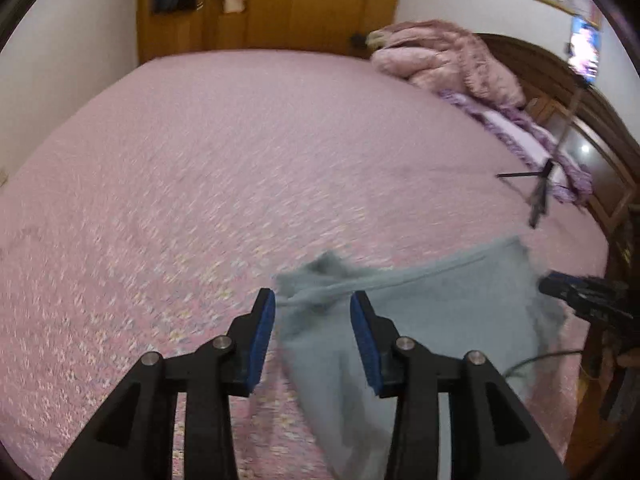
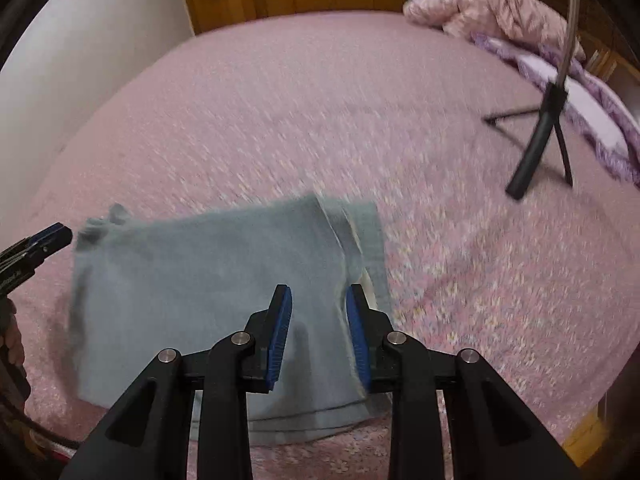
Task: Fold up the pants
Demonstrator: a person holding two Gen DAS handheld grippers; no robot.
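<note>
Folded grey pants (image 2: 208, 280) lie flat on the pink bed cover (image 2: 320, 120), well short of the tripod (image 2: 536, 140), long axis running left-right. Left gripper (image 1: 312, 320) released, nothing clasped. Right gripper (image 2: 318, 320) likewise parted above the pants, grasping nothing.

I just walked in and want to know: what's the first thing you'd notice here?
Most striking is the big bed with its pink patterned bedspread, filling nearly the whole view. On its near side lies a folded pair of grey-blue fabric pants. A fluffy pink blanket is heaped at the far right corner, and a small black tripod stand stands on the bedspread in front of it.
</note>
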